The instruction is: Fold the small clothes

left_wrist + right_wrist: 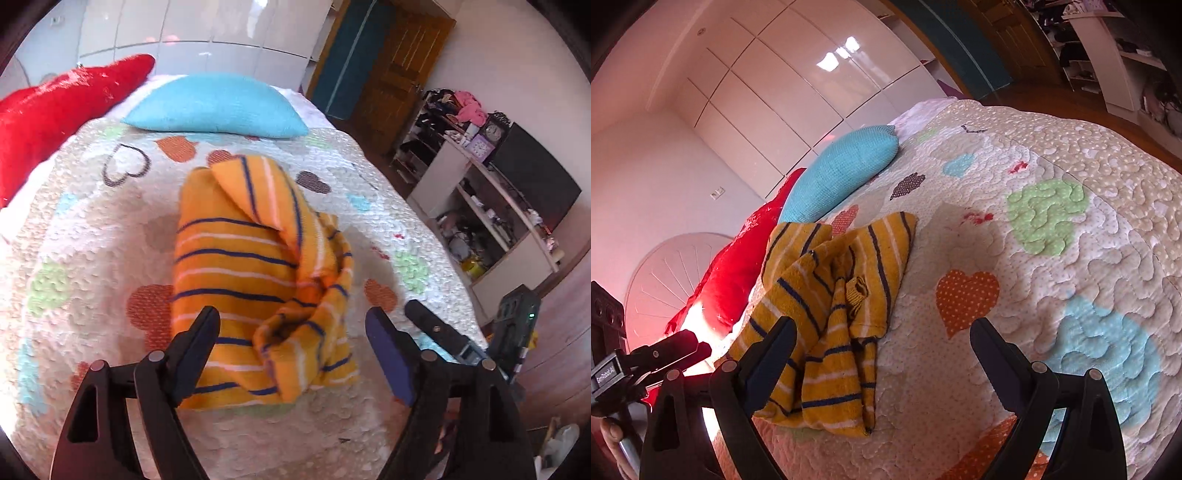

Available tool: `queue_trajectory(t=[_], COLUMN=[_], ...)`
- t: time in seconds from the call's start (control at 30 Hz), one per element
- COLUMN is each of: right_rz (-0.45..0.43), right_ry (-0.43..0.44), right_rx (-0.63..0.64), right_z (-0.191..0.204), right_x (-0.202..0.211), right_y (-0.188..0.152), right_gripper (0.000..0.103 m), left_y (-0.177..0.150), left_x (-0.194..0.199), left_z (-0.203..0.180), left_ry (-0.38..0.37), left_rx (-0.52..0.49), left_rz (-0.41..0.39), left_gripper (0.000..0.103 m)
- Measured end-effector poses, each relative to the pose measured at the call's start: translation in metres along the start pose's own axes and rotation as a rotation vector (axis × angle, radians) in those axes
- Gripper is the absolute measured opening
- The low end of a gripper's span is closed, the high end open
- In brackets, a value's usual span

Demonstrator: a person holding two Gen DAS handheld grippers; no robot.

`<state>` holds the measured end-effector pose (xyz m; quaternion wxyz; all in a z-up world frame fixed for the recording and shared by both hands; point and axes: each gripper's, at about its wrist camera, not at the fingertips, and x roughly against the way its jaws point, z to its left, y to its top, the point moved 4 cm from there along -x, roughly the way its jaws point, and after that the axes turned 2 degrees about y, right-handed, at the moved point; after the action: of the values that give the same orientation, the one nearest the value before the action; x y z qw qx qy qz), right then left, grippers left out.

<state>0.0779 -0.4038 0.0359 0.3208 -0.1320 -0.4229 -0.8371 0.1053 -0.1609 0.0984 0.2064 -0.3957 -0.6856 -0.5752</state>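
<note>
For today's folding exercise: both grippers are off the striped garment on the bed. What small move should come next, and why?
Probably bring the open left gripper down onto the yellow striped garment at its bunched near edge to pull it flat; it lies rumpled, unheld.

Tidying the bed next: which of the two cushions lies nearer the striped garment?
The light blue cushion; it sits just beyond the orange striped garment, while the red cushion lies off at the bed's edge.

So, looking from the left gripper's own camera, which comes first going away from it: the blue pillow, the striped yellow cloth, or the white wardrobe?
From the left gripper, nearest first:
1. The striped yellow cloth, lying on the quilt just beyond the open fingertips.
2. The blue pillow, further up the bed, at its head.
3. The white wardrobe, behind the bed, against the back of the room.
</note>
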Motion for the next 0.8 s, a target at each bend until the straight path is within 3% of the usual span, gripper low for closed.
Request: queue_trajectory(t=[0.17,0.27,0.4,0.43,0.47,0.5,0.6,0.73,0.8], right_rz=[0.014,0.021,0.024,0.024,0.024,0.025,0.034,0.054,0.046], right_ry=[-0.007,-0.013,-0.026,-0.03,-0.033,-0.034,-0.04,-0.046,-0.045], right_rx=[-0.042,-0.051,-0.028,-0.021,-0.014,-0.008,0.002,0.006,0.027], right_z=[-0.007,-0.008,-0.005,-0.004,-0.004,-0.003,-0.002,-0.002,0.003], right_x=[-0.006,-0.007,-0.01,-0.01,-0.011,-0.011,-0.015,-0.024,-0.024], right_y=[-0.006,-0.007,-0.006,-0.005,-0.006,-0.006,-0.007,-0.008,-0.008], right_gripper=[0.098,0.098,0.098,0.098,0.098,0.098,0.098,0.098,0.098], left_y=[0.005,0.015,0.018,0.017,0.018,0.02,0.025,0.02,0.015], left_x=[-0.022,-0.045,-0.09,-0.098,-0.1,-0.097,-0.082,-0.072,-0.067], left_z=[0.05,0.064,0.066,0.061,0.056,0.053,0.07,0.112,0.119], left_ry=[0.032,0.079,-0.01,-0.026,0.008,0.057,0.074,0.212,0.191], left_rx=[0.139,0.127,0.17,0.16,0.112,0.069,0.074,0.093,0.1], left_rz=[0.04,0.032,0.153,0.184,0.191,0.184,0.156,0.148,0.148], left_gripper=[0.08,0.08,0.08,0.077,0.046,0.031,0.02,0.014,0.014])
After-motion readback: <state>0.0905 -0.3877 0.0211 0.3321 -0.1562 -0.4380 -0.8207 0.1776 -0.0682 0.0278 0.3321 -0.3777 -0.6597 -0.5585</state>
